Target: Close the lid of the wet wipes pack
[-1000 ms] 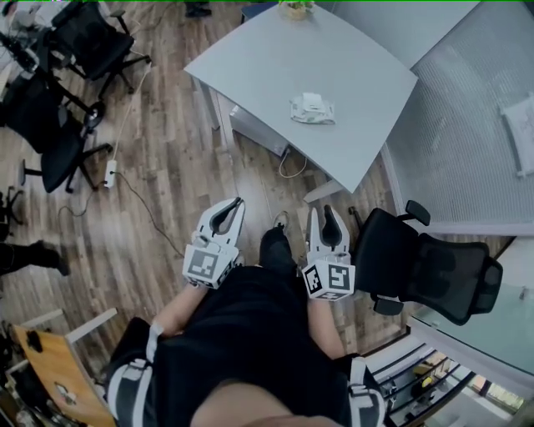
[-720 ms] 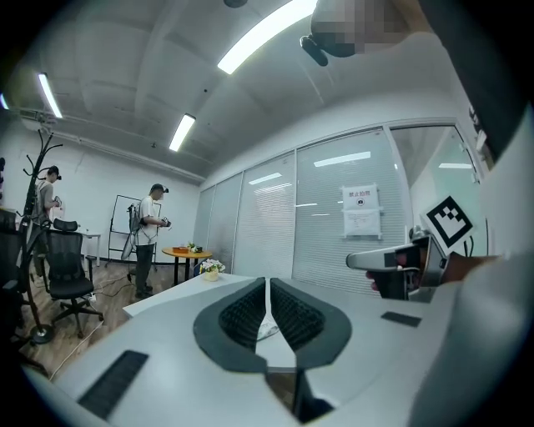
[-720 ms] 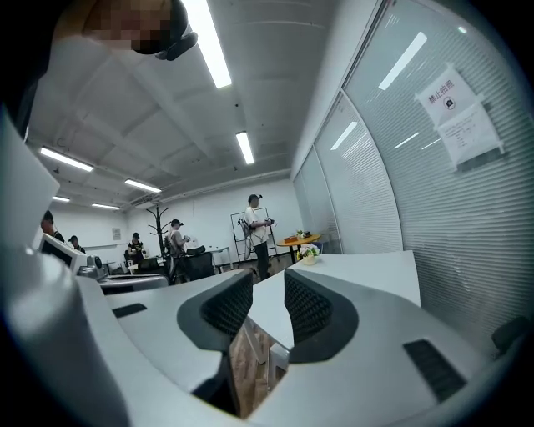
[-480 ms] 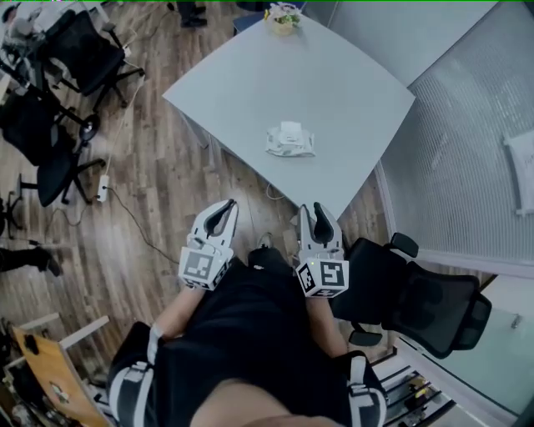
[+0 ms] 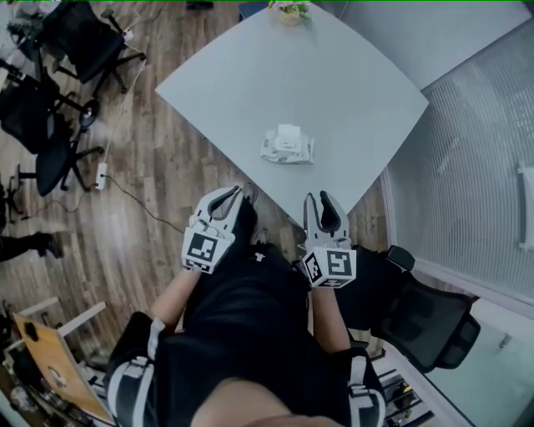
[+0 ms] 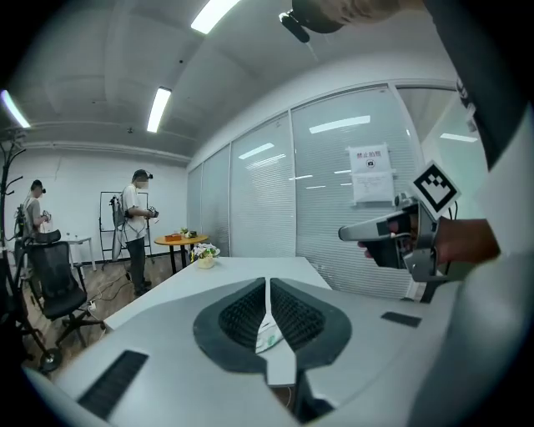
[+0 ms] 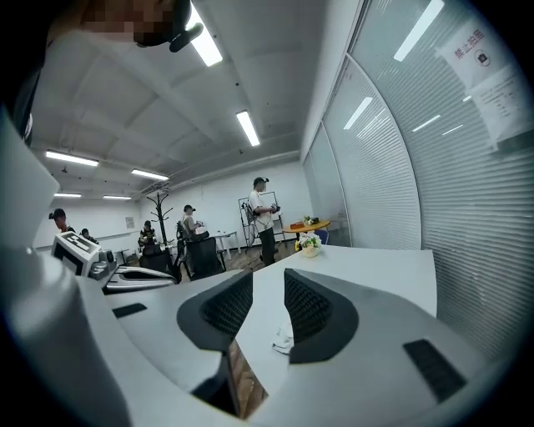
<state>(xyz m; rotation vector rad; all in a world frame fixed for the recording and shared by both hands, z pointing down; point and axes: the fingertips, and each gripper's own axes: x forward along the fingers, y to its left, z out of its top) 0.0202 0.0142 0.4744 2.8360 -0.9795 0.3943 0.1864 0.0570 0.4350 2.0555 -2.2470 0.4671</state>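
Nearest, a person's black-clad torso (image 5: 250, 350) is seen from above, with both forearms stretched forward. The left gripper (image 5: 234, 194) is held over the wooden floor (image 5: 158, 167), just short of the table's near corner. Its jaws are clenched together at the tips, with only a thin slit between the pads, and nothing is gripped in them. The right gripper (image 5: 322, 198) is held level beside it, to the right, also just at the near corner. Its jaws are released and stand clearly apart, and nothing is held between them.

A black office chair (image 5: 425, 321) is placed at the near right, beside the person. The grey table (image 5: 350, 83) is set cornerwise ahead of both grippers. The wet wipes pack (image 5: 288, 146) lies on it, a little in from the near corner, well apart from both grippers and touched by neither. A white lid flap (image 5: 289, 132) is seen at its far side; whether it lies flat cannot be told.

At the table's far corner a small potted plant (image 5: 289, 10) is set. A blind-covered glass wall (image 5: 467, 167) runs along the right. Black chairs (image 5: 83, 37) are grouped at the far left.
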